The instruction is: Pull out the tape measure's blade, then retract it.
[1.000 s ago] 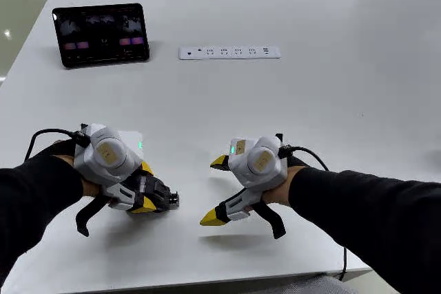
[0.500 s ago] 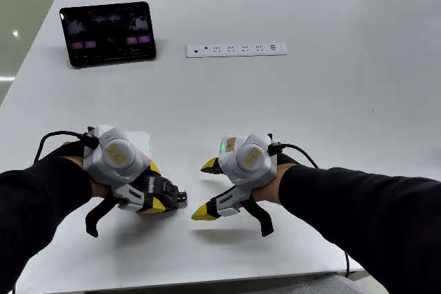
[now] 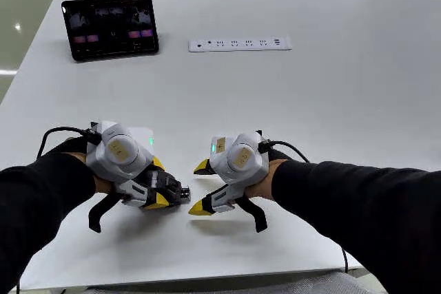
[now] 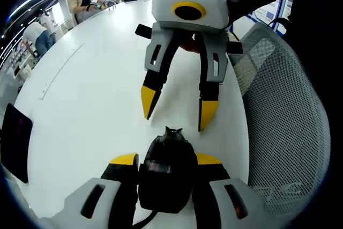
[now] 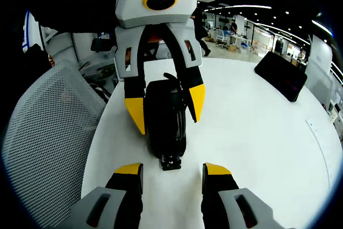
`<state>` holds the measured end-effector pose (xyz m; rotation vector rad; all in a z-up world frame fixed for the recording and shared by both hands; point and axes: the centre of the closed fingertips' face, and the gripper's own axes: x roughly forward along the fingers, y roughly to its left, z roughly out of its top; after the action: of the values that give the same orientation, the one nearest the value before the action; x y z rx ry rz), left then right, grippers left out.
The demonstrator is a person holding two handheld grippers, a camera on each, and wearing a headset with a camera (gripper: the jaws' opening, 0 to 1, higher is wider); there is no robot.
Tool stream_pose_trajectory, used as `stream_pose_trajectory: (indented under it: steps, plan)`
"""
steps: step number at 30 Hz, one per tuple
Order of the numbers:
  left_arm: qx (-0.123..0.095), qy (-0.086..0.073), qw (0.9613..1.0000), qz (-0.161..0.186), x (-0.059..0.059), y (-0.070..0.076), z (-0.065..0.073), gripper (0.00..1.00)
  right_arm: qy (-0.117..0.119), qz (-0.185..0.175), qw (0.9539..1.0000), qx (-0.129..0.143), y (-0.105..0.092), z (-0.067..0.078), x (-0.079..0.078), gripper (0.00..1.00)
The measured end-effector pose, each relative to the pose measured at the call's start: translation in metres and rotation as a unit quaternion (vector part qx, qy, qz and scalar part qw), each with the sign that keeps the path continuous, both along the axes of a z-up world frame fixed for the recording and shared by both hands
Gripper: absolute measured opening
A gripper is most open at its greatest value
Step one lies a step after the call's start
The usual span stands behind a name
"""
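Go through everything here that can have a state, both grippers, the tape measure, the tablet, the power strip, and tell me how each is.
Left gripper: shut on the tape measure.
Right gripper: open, tips close to the blade's hook, not gripping it.
Tape measure: blade retracted, hook at the case mouth.
Tablet: propped up, screen lit.
Power strip: lying flat, sockets look unused.

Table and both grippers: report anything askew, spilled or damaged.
Nothing stands out. The left gripper is shut on the tape measure, its hook facing the open right gripper, blade not yet drawn. The tablet stands propped and the power strip lies flat on the table; no spill or damage shows.
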<state>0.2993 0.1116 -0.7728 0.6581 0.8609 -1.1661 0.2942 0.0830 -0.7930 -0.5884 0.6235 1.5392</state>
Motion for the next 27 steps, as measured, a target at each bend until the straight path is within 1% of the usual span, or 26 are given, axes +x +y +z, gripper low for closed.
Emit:
stream_pose_trajectory:
  steps: [4,8,11,12,13,14,15,17,18,19,20,21,22,23,24,26,27]
  plan:
    - [0.000,0.000,1.0000,-0.001,-0.001,-0.001,0.000,0.34,-0.005,0.007,1.0000,0.001,0.008,-0.002,-0.002,0.38]
    - [-0.001,0.001,1.0000,-0.002,-0.002,-0.001,0.000,0.34,-0.021,0.022,0.9995,-0.008,0.012,-0.008,-0.004,0.28]
    - [-0.001,0.001,1.0000,-0.001,-0.002,-0.001,0.000,0.34,-0.026,0.027,0.9992,-0.011,0.013,-0.010,-0.006,0.19]
    - [-0.001,0.000,1.0000,-0.002,-0.002,-0.001,0.000,0.34,-0.026,0.029,0.9992,-0.012,0.012,-0.010,-0.006,0.15]
    - [-0.001,0.000,1.0000,-0.001,-0.002,-0.001,0.000,0.34,-0.034,0.023,0.9991,-0.011,0.013,-0.011,-0.002,0.13]
    - [-0.001,0.000,1.0000,-0.001,-0.002,-0.001,0.000,0.34,-0.028,0.029,0.9991,-0.011,0.013,-0.011,-0.005,0.13]
    - [-0.001,0.000,1.0000,-0.001,-0.002,-0.001,-0.001,0.34,-0.031,0.036,0.9988,-0.013,0.013,-0.011,-0.005,0.13]
    - [-0.004,0.001,1.0000,0.001,-0.002,-0.001,-0.001,0.34,-0.032,0.037,0.9987,-0.015,0.013,-0.011,-0.005,0.12]
    - [-0.005,0.002,1.0000,0.003,-0.002,-0.001,-0.001,0.34,-0.036,0.041,0.9984,-0.017,0.013,-0.011,-0.005,0.12]
    - [-0.006,0.002,1.0000,0.003,-0.002,-0.001,-0.001,0.34,-0.030,0.036,0.9987,-0.022,0.013,-0.012,-0.005,0.12]
    - [-0.006,0.002,1.0000,0.002,-0.002,-0.001,-0.001,0.34,-0.008,0.014,0.9994,-0.032,0.013,-0.014,-0.005,0.13]
    - [-0.005,0.002,1.0000,0.002,-0.002,-0.001,-0.001,0.34,-0.010,0.014,0.9994,-0.030,0.015,-0.014,-0.004,0.13]
    - [-0.005,0.001,1.0000,0.001,-0.003,-0.001,-0.002,0.34,-0.017,0.018,0.9992,-0.032,0.015,-0.016,-0.005,0.13]
    - [-0.004,0.001,1.0000,0.000,-0.003,-0.001,-0.002,0.34,-0.031,0.029,0.9987,-0.028,0.015,-0.017,-0.004,0.13]
    - [-0.003,0.001,1.0000,0.000,-0.003,0.000,-0.002,0.34,-0.022,0.025,0.9991,-0.028,0.015,-0.018,-0.005,0.13]
    - [-0.004,0.000,1.0000,0.000,-0.003,0.000,-0.002,0.34,-0.022,0.027,0.9992,-0.018,0.014,-0.018,-0.004,0.12]
    - [-0.005,0.001,1.0000,0.001,-0.002,0.000,-0.002,0.34,-0.012,0.021,0.9996,-0.015,0.014,-0.017,-0.003,0.12]
